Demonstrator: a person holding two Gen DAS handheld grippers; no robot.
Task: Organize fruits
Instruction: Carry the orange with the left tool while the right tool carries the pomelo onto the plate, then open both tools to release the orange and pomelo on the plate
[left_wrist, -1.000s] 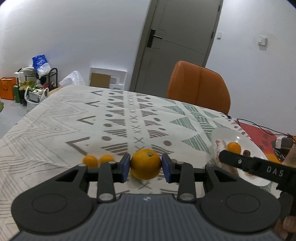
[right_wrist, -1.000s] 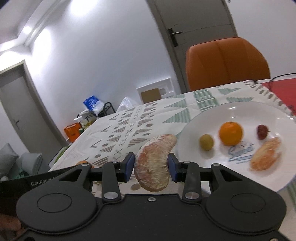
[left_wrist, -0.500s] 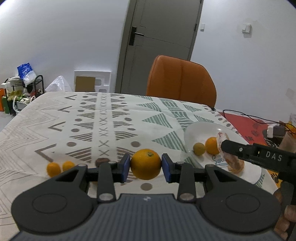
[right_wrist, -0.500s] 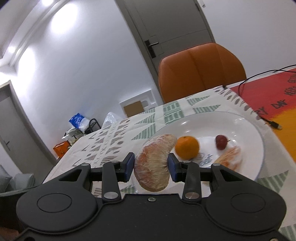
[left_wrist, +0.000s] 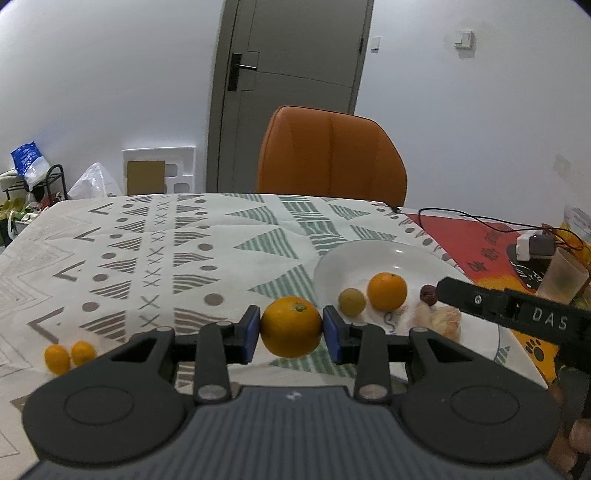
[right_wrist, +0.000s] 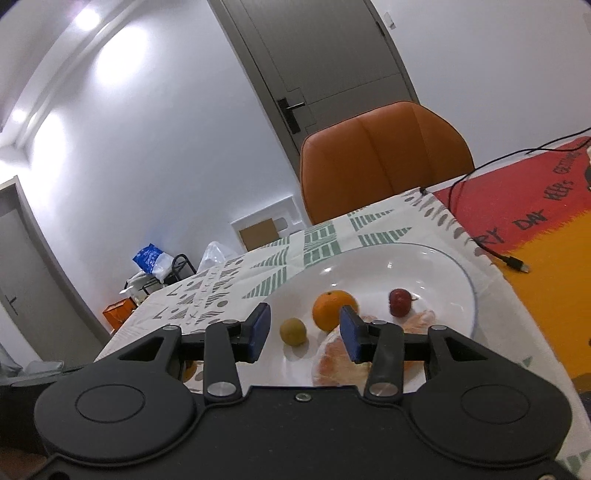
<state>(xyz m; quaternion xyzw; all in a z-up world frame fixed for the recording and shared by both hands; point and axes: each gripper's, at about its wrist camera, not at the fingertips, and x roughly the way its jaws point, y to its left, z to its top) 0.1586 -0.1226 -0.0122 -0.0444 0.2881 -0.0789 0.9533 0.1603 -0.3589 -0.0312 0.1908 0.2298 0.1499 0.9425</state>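
Note:
My left gripper (left_wrist: 291, 329) is shut on an orange (left_wrist: 291, 326) and holds it above the tablecloth, just left of the white plate (left_wrist: 354, 254). My right gripper (right_wrist: 304, 328) is open over the plate (right_wrist: 436, 266). A peeled pomelo segment (right_wrist: 338, 363) lies on the plate under its right finger. The plate also holds an orange (right_wrist: 332, 308), a small yellow-green fruit (right_wrist: 293, 331), a red fruit (right_wrist: 400, 301) and another peeled segment (right_wrist: 421, 319). Two kumquats (left_wrist: 68, 355) lie on the cloth at the left.
An orange chair (left_wrist: 330, 155) stands at the table's far edge. A red and orange mat (left_wrist: 491, 243) with a black cable (left_wrist: 461, 218), a charger and a plastic cup (left_wrist: 563, 275) lies right of the plate. A door and floor clutter are behind.
My right gripper has opened and let the pomelo segment down onto the plate. My left gripper has carried the orange rightward, closer to the plate.

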